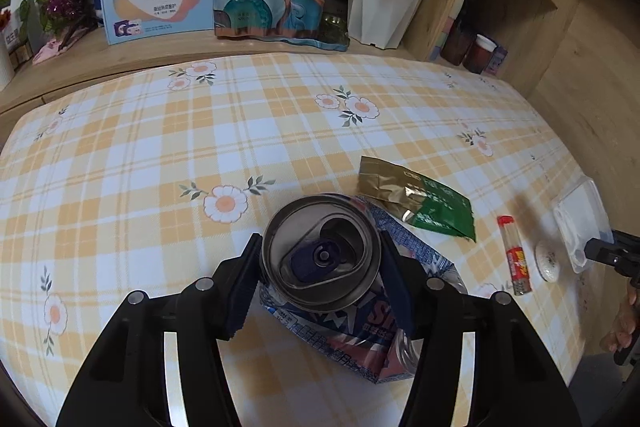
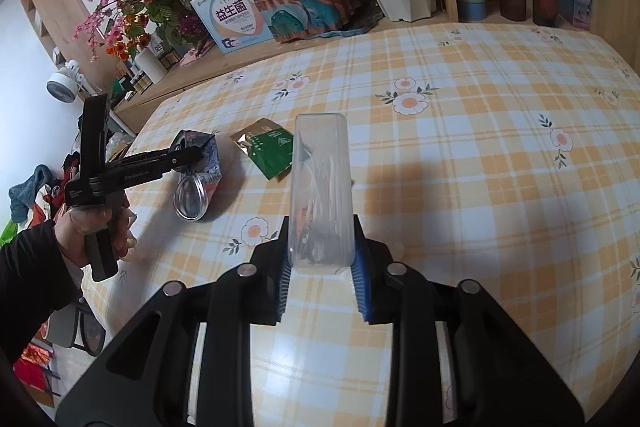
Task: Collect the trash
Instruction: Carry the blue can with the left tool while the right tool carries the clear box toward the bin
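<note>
Left wrist – one can [image 1: 320, 253], two wrappers [image 1: 420, 195]

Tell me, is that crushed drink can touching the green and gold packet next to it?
Cannot tell. From the left wrist, the can overlaps the packet's edge; from the right wrist, a narrow strip of cloth seems to separate can and packet.

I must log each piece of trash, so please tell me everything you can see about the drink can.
The drink can is a crushed metal can with a blue, white and red print. Its silvery top, with the opening and a dark pull tab, faces the left wrist camera. It lies on the checked tablecloth beside a green and gold packet. The left gripper has its fingers on either side of the top.
</note>
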The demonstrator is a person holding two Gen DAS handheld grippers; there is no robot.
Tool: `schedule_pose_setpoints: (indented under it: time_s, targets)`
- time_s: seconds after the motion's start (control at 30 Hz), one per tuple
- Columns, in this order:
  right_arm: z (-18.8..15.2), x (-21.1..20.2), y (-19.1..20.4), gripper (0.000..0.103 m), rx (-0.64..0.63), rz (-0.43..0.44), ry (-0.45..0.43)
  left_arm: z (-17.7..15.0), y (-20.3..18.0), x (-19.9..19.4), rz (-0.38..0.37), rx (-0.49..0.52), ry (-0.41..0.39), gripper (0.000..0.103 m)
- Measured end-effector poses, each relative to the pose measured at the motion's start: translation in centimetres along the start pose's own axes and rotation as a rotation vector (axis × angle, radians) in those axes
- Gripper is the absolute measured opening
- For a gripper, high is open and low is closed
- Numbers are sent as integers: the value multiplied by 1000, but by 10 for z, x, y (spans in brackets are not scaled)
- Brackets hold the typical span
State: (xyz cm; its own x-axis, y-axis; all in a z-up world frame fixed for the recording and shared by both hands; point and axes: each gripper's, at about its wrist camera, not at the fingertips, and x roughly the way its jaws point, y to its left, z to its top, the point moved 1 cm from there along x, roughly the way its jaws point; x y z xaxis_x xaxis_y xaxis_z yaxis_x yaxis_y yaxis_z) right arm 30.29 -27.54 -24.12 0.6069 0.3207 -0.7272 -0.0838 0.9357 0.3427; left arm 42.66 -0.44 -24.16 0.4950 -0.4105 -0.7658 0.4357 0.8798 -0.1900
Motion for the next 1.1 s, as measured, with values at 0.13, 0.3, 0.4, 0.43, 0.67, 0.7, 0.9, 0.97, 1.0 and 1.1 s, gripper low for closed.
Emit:
schedule_pose_setpoints:
  time_s: [0.13,0.3,0.4,0.43,0.67,0.7,0.9,0.97,1.0,1.1]
  targets:
    - [-6,-10,10,29,-12,11,-17,-10,-5,-28,1,-5,-18,56]
    - [-21,-28,26,29,-40,7,-39,-33,-24,-75,39,-3,-42,56]
    - [-30,-42,32,29,-45,10,-53,-52,-38,-104,82,-1,-55,56]
    - [-35,-49,35,29,-50,7,-59,-59,-42,-113,91,-10,-65,56]
    - [-64,-88,40,29,-40,-17,-87,-108,-85,-169,130,-29,-123,56]
    - [-70,-94,40,29,-40,-25,-91,-113,-91,-174,123,-34,-127,56]
    - [-101,-127,39,29,-15,-32,-99,-153,-138,-206,96,-32,-150,56]
    - [-109,-139,38,29,-7,-32,-108,-166,-151,-213,85,-40,-141,56]
    - [-113,-145,38,29,-4,-35,-113,-172,-156,-215,85,-37,-141,56]
    - [-123,-158,36,29,7,-31,-118,-188,-170,-222,78,-44,-133,56]
